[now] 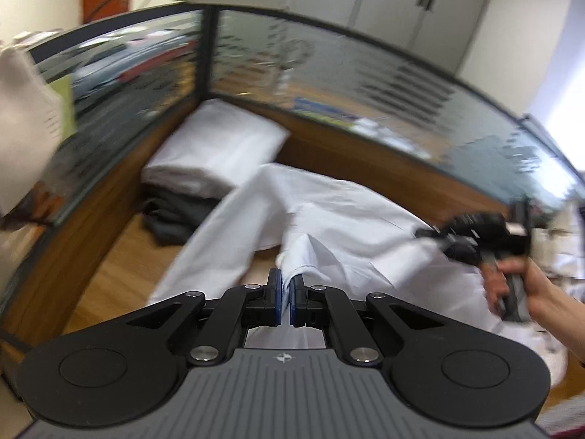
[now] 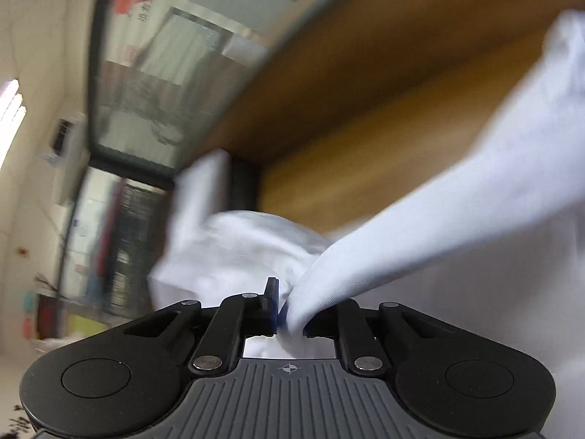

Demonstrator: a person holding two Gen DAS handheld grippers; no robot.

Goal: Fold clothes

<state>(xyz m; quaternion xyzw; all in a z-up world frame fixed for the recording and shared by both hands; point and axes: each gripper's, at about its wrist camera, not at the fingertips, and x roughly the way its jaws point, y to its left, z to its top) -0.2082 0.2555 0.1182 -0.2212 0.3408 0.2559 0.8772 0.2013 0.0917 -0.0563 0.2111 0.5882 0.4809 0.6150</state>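
Note:
A white shirt (image 1: 347, 219) lies spread over the wooden desk (image 1: 109, 274), one sleeve trailing down to the left. My left gripper (image 1: 287, 285) is shut on a pinched fold of its near edge. In the left wrist view my right gripper (image 1: 438, 237), held by a hand (image 1: 526, 285), grips the cloth at the right side. In the right wrist view my right gripper (image 2: 290, 311) is shut on a bunch of the white shirt (image 2: 438, 219), and the cloth covers its right finger.
A stack of folded clothes, white (image 1: 215, 146) over dark grey (image 1: 175, 219), sits in the desk's far corner. Glass partition panels (image 1: 329, 73) with wooden bases wall in the desk at the back and left. Grey cabinets (image 1: 402, 7) stand beyond.

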